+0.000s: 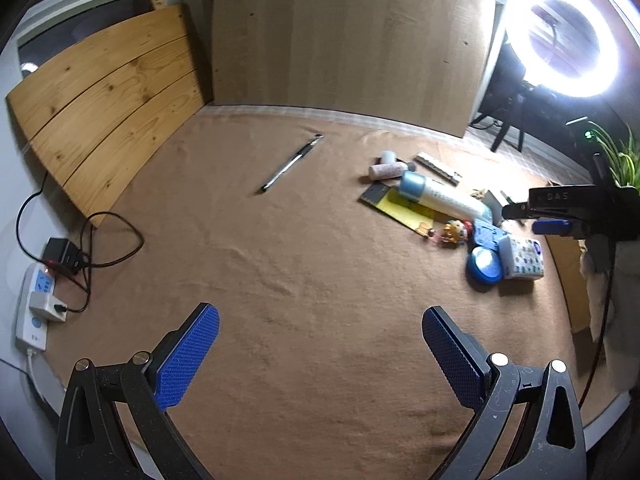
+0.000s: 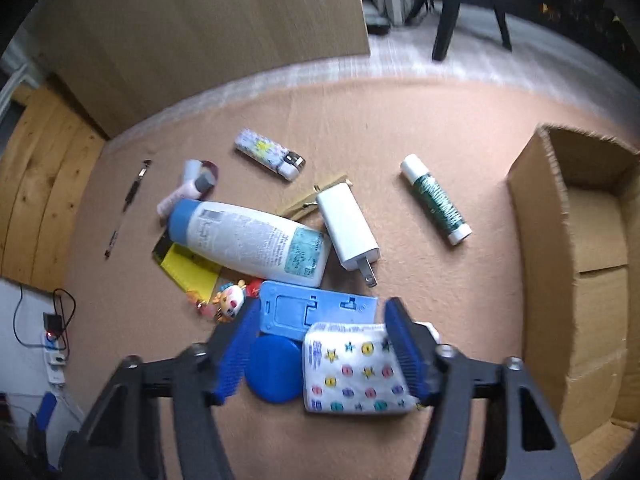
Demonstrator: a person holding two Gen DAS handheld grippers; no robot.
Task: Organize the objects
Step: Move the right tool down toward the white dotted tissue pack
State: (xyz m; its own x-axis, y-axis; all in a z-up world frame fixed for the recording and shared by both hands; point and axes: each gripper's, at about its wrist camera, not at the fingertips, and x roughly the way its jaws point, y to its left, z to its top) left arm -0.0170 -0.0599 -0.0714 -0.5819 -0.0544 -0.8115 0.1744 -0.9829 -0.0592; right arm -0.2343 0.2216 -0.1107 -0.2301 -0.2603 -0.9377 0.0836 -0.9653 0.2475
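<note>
right gripper (image 2: 320, 356) is spread open over the tissue pack (image 2: 354, 368) and blue lid (image 2: 274, 372) beside the cardboard box (image 2: 538, 264), left gripper (image 1: 320, 354) hangs wide open over bare brown cloth (image 1: 280, 260)

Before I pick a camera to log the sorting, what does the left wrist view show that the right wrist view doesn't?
Only the left wrist view shows the bright ring light and green plant. Only the right wrist view shows the open cardboard box, green-labelled glue stick, white plug charger and patterned lighter. Both show the blue-capped white bottle, patterned tissue pack, black pen and white power strip.
</note>
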